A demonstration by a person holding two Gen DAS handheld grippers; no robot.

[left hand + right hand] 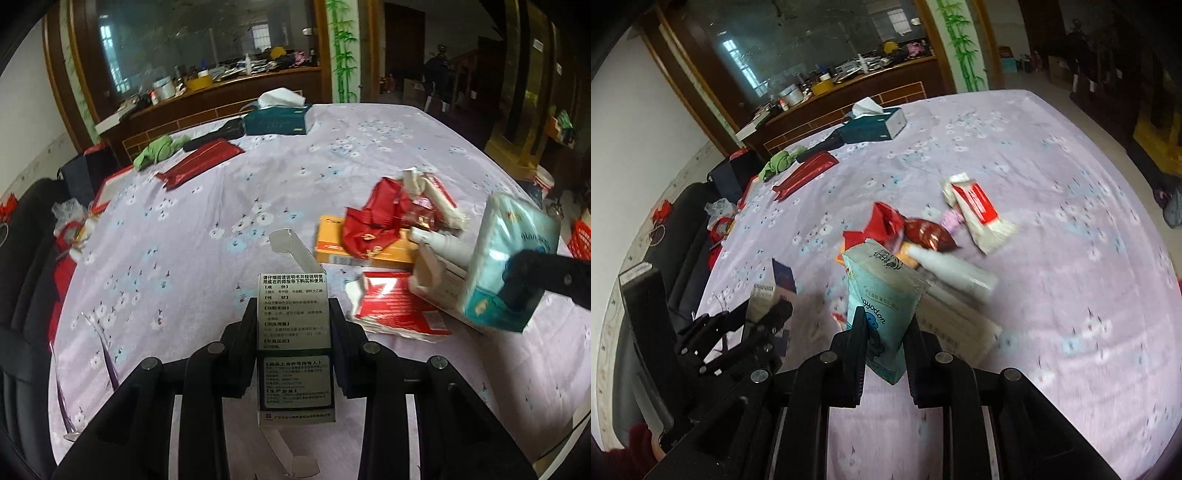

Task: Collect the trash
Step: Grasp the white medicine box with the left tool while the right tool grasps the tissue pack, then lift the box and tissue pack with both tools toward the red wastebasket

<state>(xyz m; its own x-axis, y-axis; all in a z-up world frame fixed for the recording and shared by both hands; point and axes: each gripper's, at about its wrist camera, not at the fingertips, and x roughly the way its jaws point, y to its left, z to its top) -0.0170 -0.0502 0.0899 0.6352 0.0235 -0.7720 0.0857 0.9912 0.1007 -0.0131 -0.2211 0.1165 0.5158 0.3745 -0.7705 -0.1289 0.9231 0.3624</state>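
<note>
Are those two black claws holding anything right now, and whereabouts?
Yes. The left gripper clamps a medicine box across its long sides, mid-length. The right gripper pinches a blue tissue pack near its lower end.

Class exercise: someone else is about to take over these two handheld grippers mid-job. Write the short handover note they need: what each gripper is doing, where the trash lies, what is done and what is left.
Left gripper: shut on a small medicine box with its top flap open, held above the table.
Right gripper: shut on a light blue tissue pack, over the trash pile.
Still on the table: crumpled red wrapper, orange box, white bottle, red and white packet, torn red and white carton.
No bin shows in either view.
Done: two items picked up. Left: drop both, then clear the pile.
</note>
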